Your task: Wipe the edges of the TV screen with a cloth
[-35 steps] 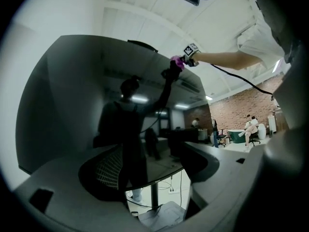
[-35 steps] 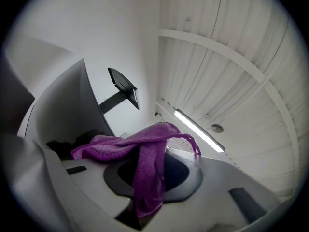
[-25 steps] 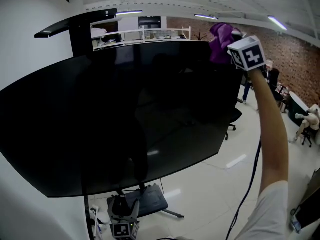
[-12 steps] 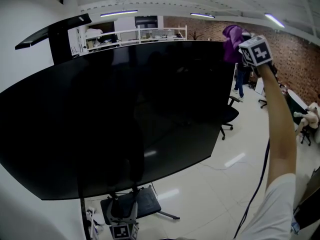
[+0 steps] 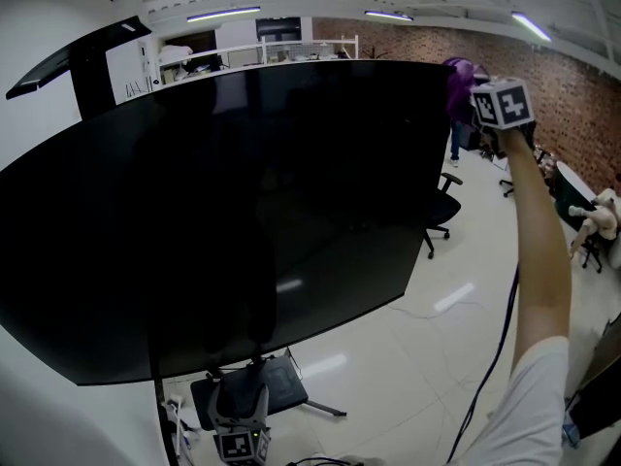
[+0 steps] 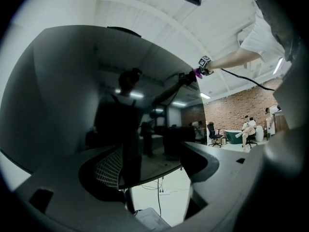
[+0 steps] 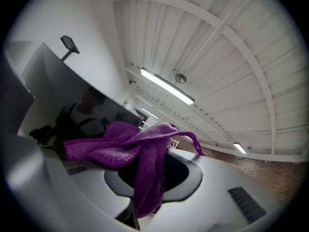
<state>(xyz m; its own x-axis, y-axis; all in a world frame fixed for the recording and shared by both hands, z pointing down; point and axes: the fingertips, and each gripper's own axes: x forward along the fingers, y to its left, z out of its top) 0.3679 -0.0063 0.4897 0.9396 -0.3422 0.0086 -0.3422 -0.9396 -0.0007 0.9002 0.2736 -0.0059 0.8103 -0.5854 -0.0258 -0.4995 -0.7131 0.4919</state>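
Observation:
A large black TV screen fills the head view. My right gripper, on a raised arm, is at the screen's top right corner, shut on a purple cloth that lies against the right edge. In the right gripper view the cloth drapes over the jaws of that gripper, with the screen to its left. My left gripper hangs low below the screen, open with nothing in it. It faces the screen, and the cloth shows far off at the corner.
The TV stand's base sits on the white floor under the screen. An office chair stands behind the right edge. A cable hangs along my right arm. A brick wall and seated people are at the far right.
My right gripper has carried the cloth rightward along the top edge to the top right corner. The left gripper has stayed low.

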